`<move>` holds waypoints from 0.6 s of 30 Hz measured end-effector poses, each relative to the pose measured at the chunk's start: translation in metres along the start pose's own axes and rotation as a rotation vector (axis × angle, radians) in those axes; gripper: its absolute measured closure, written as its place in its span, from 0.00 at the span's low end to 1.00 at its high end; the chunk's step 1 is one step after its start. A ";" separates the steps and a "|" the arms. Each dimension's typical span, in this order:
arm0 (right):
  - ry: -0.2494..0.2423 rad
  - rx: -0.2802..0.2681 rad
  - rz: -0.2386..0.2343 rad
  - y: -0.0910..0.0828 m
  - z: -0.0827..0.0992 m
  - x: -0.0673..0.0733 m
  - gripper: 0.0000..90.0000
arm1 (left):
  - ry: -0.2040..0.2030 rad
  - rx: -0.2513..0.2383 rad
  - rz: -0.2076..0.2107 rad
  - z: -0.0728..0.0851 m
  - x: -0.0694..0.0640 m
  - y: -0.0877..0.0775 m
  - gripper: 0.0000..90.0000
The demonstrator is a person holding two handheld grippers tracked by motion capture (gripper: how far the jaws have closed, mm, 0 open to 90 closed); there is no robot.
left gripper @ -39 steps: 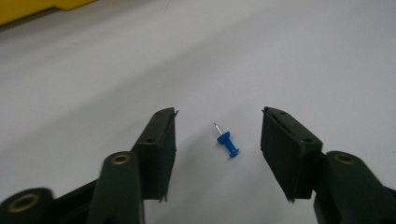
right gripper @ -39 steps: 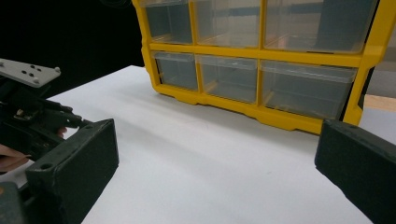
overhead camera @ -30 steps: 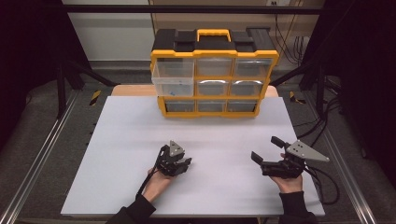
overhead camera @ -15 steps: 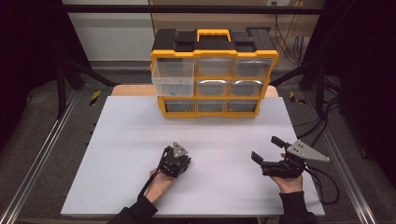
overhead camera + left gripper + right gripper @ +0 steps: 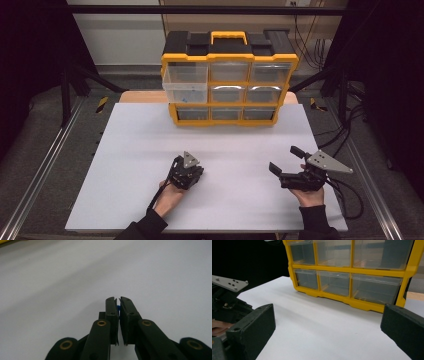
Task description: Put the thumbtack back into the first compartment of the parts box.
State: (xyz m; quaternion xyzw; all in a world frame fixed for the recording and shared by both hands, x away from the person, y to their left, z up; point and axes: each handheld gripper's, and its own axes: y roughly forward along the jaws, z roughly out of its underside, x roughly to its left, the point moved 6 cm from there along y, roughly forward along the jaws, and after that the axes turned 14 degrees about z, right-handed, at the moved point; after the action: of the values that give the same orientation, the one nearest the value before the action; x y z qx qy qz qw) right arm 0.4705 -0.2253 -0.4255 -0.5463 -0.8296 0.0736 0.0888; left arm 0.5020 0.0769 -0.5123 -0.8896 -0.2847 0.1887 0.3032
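A small blue piece (image 5: 118, 308) is pinched between the pads of the left gripper (image 5: 186, 172), whose jaws have just been closing on it, low over the white table (image 5: 130, 150). The grip should be kept firm and the lift made straight up. The right gripper (image 5: 286, 165) is held spread, well apart. The pulled-out drawer (image 5: 185, 85) of the yellow organiser (image 5: 229, 80) looks the likely destination.

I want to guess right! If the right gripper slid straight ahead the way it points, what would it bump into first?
Probably the yellow drawer cabinet. The right gripper faces its lower drawers, with bare white table between, though the exact aim is hard to judge.
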 end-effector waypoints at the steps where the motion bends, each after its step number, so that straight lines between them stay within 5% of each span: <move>1: -0.001 -0.002 -0.002 0.000 0.000 0.000 0.01 | 0.001 0.000 0.001 -0.001 0.000 -0.002 0.94; 18: -0.004 0.003 -0.003 0.001 0.001 0.001 0.01 | 0.021 -0.134 0.028 -0.031 -0.007 -0.055 0.94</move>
State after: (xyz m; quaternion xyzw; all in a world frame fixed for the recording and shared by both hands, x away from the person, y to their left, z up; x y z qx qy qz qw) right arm 0.4711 -0.2238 -0.4270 -0.5445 -0.8307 0.0759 0.0880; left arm 0.4906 0.0946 -0.4524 -0.9137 -0.2812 0.1641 0.2432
